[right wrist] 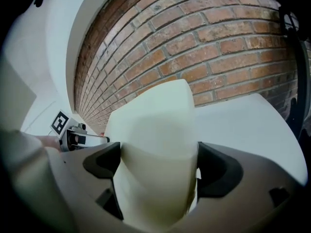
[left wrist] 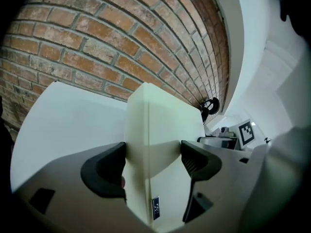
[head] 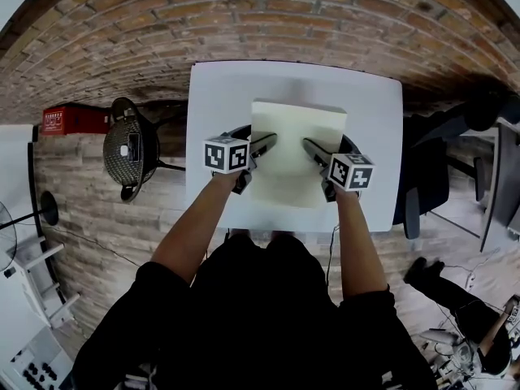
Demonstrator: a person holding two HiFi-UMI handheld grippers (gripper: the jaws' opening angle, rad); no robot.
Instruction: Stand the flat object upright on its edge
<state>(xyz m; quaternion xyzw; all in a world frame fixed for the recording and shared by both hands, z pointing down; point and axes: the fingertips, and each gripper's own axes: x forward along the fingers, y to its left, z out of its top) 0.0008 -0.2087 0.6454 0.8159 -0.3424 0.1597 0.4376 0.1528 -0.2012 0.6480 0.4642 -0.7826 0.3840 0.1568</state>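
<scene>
I see a thick, pale cream rectangular slab (head: 296,157), tilted up over the middle of the white table (head: 374,112), clamped at both sides.

No legible text; small label (left wrist: 155,208) on pale slab (left wrist: 165,130) too blurred.

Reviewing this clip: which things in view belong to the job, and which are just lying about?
In the job: cream slab, left gripper and right gripper, both clamped on its sides; white table under it.
Lying about: fan, red box, dark chair, all off the table.
</scene>
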